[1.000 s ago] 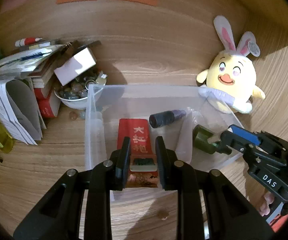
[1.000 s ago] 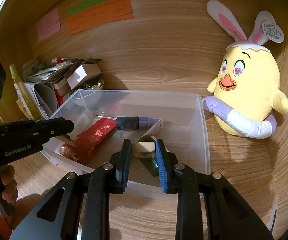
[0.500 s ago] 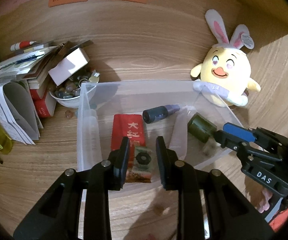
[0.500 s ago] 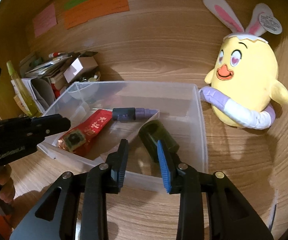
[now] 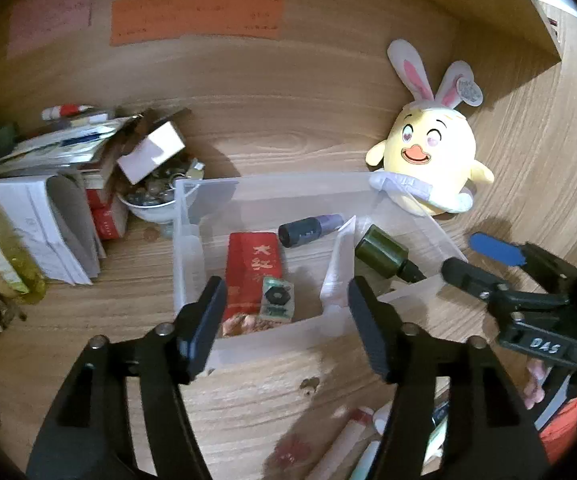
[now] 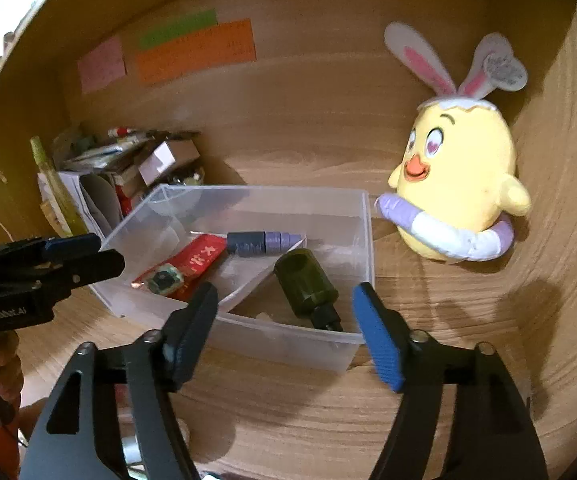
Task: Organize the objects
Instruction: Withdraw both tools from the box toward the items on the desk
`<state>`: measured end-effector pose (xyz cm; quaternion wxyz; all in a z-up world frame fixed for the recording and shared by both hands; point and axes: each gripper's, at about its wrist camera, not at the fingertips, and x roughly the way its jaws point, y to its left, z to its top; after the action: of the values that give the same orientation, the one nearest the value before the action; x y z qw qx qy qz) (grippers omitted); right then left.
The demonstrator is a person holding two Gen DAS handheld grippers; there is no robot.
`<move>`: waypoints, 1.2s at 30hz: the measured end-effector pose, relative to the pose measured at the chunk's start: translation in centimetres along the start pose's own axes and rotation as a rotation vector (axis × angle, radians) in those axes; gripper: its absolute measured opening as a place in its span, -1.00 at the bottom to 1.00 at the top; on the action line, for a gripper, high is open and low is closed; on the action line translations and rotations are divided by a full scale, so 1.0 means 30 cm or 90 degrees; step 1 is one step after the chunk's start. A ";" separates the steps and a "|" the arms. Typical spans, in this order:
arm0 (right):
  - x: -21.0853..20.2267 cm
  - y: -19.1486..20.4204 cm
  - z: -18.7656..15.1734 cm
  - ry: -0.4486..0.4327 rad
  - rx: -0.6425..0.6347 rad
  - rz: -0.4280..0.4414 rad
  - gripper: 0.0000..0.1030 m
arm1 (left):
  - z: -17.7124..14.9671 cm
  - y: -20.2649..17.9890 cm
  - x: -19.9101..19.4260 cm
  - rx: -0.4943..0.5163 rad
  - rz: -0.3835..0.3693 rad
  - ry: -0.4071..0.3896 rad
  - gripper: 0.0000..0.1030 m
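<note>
Both grippers hover over the near edge of a clear plastic bin (image 5: 266, 196) that stands on the wooden tabletop (image 5: 248, 392). The left gripper (image 5: 284, 320) has just been opening its jaws, which now stand wide with nothing between them. The right gripper (image 6: 286, 328) has likewise just been opening, and its jaws stand wide and empty above the bin's front wall.

A white divider (image 6: 264, 276) splits the bin. In the left compartment lies a red packet (image 5: 253, 268), with a small green square item (image 5: 277, 299) resting on its near end. A dark tube with a purple end (image 5: 308, 230) lies across the back, at twelve o'clock from the packet. In the right compartment a dark olive bottle (image 6: 308, 282) lies on its side, its black cap pointing toward the front wall.

At two o'clock from the bin sits a yellow plush chick with rabbit ears (image 6: 462, 200). At ten o'clock stands a heap of books and papers (image 5: 44, 200), beside a white bowl of small stones (image 5: 150, 204).
</note>
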<state>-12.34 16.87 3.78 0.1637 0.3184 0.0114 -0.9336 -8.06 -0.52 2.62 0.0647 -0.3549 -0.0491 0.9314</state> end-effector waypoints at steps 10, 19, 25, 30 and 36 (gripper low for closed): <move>-0.096 0.030 -0.043 -0.014 -0.029 0.010 0.59 | -0.061 0.030 -0.054 -0.003 0.026 0.003 0.77; -0.074 0.004 -0.127 0.048 -0.025 -0.001 0.59 | -0.143 0.042 -0.015 0.003 0.034 0.047 0.77; -0.093 -0.007 -0.207 0.078 -0.022 -0.007 0.59 | -0.192 0.030 0.013 0.010 0.037 0.072 0.77; -0.099 -0.003 -0.279 0.111 -0.015 -0.003 0.59 | -0.219 0.030 0.041 0.002 0.026 0.096 0.77; -0.107 0.005 -0.347 0.145 -0.003 0.016 0.59 | -0.243 0.037 0.059 -0.006 0.032 0.113 0.77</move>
<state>-3.75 19.00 -2.58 0.1740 0.4218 0.0283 -0.8894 -4.60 -0.99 -4.11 0.0436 -0.4376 -0.0390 0.8973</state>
